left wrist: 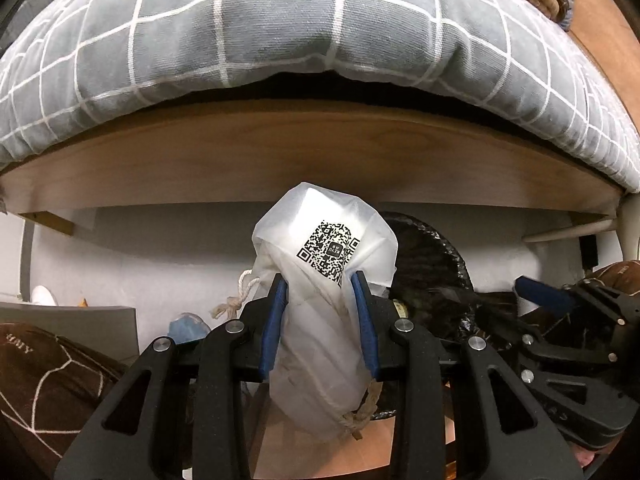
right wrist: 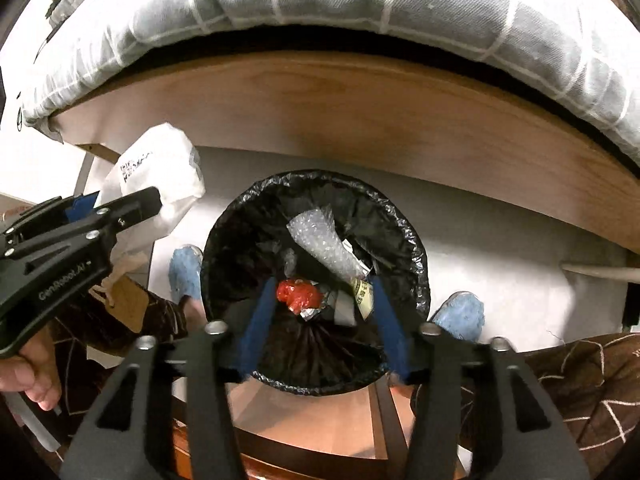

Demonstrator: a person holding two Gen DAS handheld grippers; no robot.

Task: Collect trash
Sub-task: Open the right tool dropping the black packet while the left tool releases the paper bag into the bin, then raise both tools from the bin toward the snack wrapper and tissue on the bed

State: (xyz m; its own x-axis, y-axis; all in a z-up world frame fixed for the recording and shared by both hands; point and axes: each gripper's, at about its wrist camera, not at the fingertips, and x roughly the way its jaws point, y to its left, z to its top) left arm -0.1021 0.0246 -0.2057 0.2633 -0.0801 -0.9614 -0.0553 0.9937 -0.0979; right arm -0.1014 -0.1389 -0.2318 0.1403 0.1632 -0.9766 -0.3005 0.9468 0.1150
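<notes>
One item is plainly left: a white bag (left wrist: 326, 304) pinched between the blue pads of the left gripper (left wrist: 320, 280), not yet in the bin (right wrist: 316, 280). In the left wrist view it fills the centre of the frame, its long axis running up and slightly right, from the rope handle at its lower end near the bottom centre to its rounded, QR-printed top, which points toward the wooden bed rail (left wrist: 312, 160) above. In the right wrist view the same bag sits at the upper left, left of the bin and clear of its rim, so it is judged to need carrying over the opening and letting go. The right gripper (right wrist: 320, 284) stands spread with nothing between its pads, right over the bin's mouth at the centre of the frame. The bin, lined in black, already holds a red wrapper (right wrist: 298, 294), a bubble-wrap piece (right wrist: 324, 240) and scraps of paper, so part of the collecting looks done. Whether other trash lies elsewhere cannot be told from these views. Two blue slippers (right wrist: 185, 270) flank the bin on the floor below the bed.
</notes>
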